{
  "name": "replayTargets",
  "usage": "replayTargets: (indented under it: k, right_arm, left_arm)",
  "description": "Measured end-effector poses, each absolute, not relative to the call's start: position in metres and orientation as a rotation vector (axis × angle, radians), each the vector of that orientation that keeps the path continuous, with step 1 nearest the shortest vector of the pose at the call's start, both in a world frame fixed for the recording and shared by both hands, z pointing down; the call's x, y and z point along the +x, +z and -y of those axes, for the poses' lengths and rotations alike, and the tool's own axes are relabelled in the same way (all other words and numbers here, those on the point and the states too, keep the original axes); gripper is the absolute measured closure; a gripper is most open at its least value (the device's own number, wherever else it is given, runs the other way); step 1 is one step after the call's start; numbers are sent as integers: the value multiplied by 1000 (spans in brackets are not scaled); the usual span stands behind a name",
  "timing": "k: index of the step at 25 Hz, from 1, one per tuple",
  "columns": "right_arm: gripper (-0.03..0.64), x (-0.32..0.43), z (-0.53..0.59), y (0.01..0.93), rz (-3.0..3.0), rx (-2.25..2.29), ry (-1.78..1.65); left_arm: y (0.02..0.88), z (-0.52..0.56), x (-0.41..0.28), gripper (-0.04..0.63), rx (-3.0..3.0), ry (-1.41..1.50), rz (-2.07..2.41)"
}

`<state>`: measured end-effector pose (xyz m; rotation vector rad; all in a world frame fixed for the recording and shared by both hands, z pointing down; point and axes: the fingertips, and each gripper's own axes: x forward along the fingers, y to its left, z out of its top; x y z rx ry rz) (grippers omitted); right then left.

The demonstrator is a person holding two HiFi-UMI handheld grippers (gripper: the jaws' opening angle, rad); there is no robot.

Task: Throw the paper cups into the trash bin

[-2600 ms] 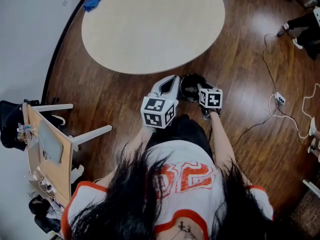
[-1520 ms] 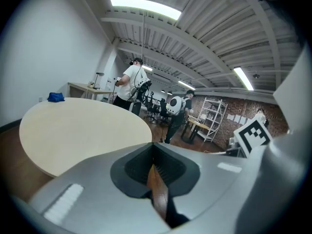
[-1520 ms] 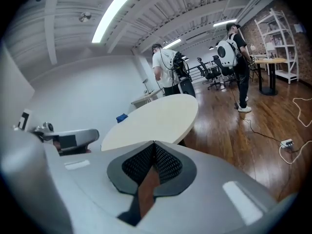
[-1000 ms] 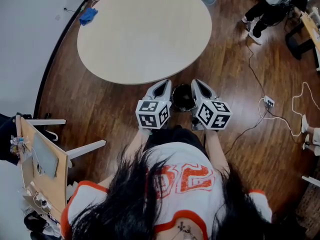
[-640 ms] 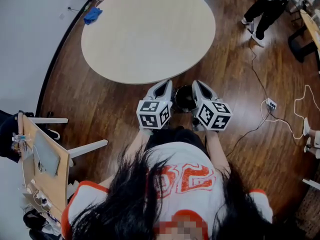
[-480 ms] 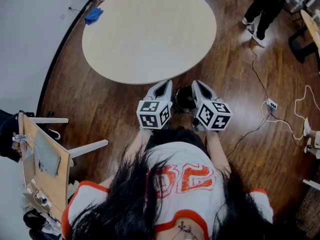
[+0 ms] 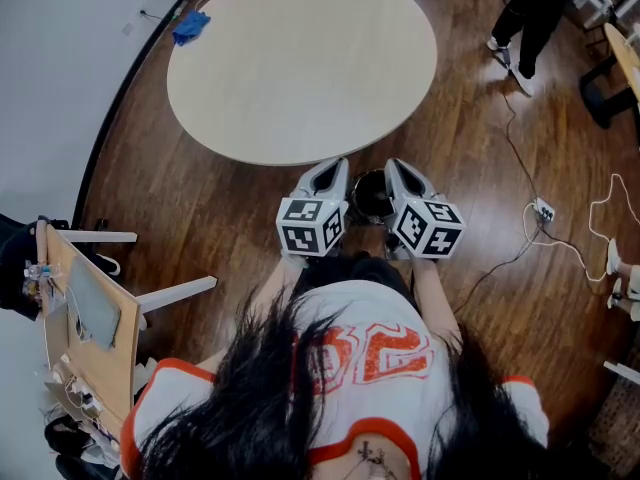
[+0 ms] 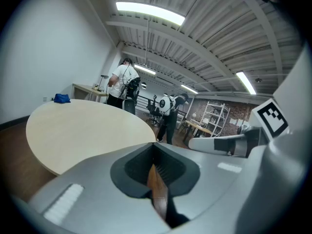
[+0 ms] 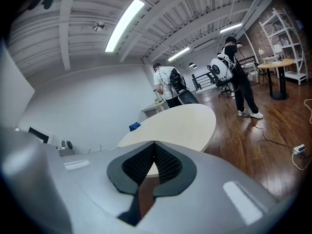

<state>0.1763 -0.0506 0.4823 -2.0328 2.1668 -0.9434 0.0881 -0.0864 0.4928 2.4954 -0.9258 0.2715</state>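
Presently both grippers are held side by side in front of the person. The left gripper [image 7: 335,164] is clenched, its jaws tip to tip with nothing between them. The right gripper [image 7: 392,166] is likewise closed and empty. The trash bin [image 7: 368,196], dark and round, stands on the wood floor [image 7: 200,198] between the two grippers, just beside the near edge of the round table [image 7: 300,58]. The bin's inside is too dark to read.

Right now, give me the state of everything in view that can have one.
left gripper: jaws shut, empty.
right gripper: jaws shut, empty.
trash bin: upright on the floor, top open, contents too dark to tell.
round table: no cups on its top.
blue cloth: crumpled at the table's far edge; on it or past it, cannot tell.
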Motion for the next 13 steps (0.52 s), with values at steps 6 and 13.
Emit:
replayTargets:
  k: [6,13]
  right_arm:
    - [615,179,51,482,-2153,-2043,-948]
    - [615,179,51,484,-2150,-2051,-952]
  left_arm:
    - [493,87,88,595,2495,273,923]
    - [493,87,86,595,2497,269,919]
